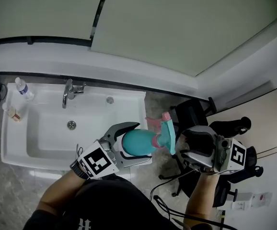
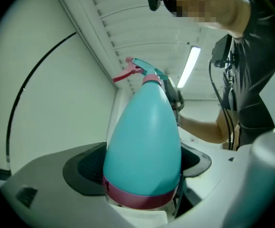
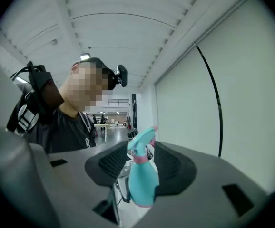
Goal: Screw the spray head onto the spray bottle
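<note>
Saw sink at left, tap on its back rim, water bottle at the back-left corner, jar on the left rim before that. Found spray bottle lying level over the sink's front-right corner, base in left gripper, head at right, between right gripper's jaws. Noted chair right of sink.

A: Where does the head camera sit?
B: High up, facing steeply down over the sink, well above both grippers.
A: And the other two?
B: Each rides just behind its own jaws, roughly level, very close in. The one on the left gripper looks along the spray bottle towards the right gripper. The other looks back past the spray head at the person. All three share the bottle.
</note>
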A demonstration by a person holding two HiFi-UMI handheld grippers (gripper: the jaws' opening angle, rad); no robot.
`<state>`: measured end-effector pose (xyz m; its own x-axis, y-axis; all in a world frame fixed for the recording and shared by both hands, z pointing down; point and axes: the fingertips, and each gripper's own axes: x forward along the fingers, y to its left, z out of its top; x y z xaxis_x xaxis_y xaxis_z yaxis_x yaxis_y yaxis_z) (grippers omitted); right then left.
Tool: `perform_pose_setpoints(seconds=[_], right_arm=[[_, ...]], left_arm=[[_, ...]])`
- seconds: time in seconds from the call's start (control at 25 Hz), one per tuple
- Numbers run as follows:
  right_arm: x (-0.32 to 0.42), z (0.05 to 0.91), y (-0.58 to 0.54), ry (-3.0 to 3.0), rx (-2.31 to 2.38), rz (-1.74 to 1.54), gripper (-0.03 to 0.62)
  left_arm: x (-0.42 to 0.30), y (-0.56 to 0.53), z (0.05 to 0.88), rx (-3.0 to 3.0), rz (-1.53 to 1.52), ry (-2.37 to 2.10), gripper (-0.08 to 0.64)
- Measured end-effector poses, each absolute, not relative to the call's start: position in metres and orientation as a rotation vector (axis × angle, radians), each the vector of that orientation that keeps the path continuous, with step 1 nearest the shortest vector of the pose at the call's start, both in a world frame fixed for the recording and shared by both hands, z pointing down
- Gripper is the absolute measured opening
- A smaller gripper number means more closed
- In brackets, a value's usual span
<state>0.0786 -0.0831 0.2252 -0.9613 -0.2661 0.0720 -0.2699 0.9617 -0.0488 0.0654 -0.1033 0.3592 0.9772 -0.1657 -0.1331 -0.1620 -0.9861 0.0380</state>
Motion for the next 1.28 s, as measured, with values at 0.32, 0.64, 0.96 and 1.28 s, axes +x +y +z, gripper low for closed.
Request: perform_pose_setpoints(seconds=[0.32, 0.64, 0.96, 1.28], right_arm=[[0.028, 0.257, -0.076, -2.862, 0.403, -0.035, 0.161], [0.049, 0.254, -0.078, -2.805, 0.474, -0.105, 0.161], [0.062, 0.215, -0.085, -2.681, 0.229, -0.35, 0.208], [0.026, 0.232, -0.056, -3.044, -0.46, 0.085, 0.342]], left_arm=[[0.057, -0.112, 0.361, 3.096, -0.177, -0.324, 0.425], [0.057, -0.108, 0.361, 3.101, -0.184, -0.272, 0.425], [0.059, -0.068, 0.351, 3.074, -0.277, 0.138, 0.425], [0.049, -0.016, 0.337, 2.983, -0.291, 0.636, 0.425]])
